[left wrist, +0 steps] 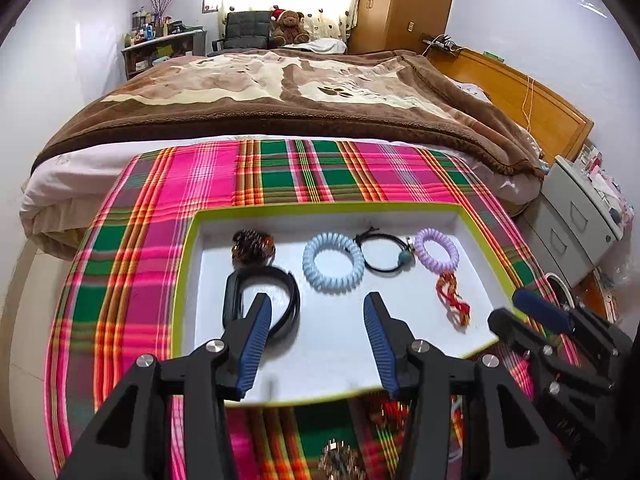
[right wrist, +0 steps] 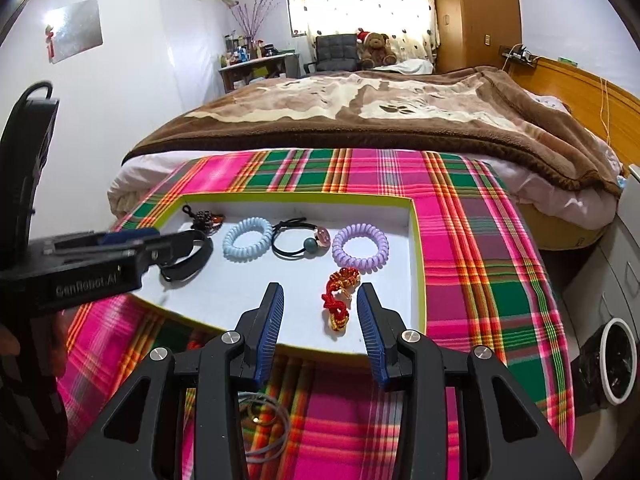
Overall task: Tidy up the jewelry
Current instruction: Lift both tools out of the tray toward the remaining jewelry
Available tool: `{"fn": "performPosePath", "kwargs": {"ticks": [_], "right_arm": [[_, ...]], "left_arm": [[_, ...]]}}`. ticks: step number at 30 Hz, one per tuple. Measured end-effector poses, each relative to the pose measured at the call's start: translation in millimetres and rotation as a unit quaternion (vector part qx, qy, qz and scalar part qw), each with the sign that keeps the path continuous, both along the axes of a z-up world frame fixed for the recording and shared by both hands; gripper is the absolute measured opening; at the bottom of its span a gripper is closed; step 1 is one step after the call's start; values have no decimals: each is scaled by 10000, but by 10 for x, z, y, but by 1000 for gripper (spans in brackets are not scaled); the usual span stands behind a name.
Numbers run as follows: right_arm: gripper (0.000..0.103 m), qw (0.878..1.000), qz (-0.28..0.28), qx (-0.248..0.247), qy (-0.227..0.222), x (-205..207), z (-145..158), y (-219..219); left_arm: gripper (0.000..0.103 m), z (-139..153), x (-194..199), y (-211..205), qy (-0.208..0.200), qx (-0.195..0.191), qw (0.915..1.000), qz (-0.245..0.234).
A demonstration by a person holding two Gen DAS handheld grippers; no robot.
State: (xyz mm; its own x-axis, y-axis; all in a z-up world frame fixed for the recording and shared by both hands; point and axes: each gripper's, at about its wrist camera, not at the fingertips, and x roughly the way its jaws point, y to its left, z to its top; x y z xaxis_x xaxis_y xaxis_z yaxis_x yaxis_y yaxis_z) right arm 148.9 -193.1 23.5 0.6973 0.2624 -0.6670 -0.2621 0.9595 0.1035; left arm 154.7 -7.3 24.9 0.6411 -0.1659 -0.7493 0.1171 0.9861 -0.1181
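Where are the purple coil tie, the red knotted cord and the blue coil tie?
purple coil tie [right wrist: 360, 251]: right wrist view, near coils.
red knotted cord [right wrist: 338, 300]: right wrist view, middle knot.
blue coil tie [left wrist: 333, 263]: left wrist view, right-hand coils.

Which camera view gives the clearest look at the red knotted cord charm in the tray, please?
The right wrist view: the red knotted cord charm lies close, unobstructed, just ahead of the open right gripper. In the left wrist view the charm appears smaller, off to the right.

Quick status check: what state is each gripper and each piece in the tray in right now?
left gripper: jaws open, empty
right gripper: jaws open, empty
tray: lidless
blue coil tie: flat in tray
purple coil tie: flat in tray
red knotted cord: loose in tray, between right jaws
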Motion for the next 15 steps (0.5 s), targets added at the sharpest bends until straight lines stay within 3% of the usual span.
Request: {"fn": "performPosePath", "kwargs": {"ticks": [15], "right_arm": [[39,9998,53,110,-162,-411,130,-37]], "left_arm": [[50,117,-587,129,-202,-233,9995,76]]}}
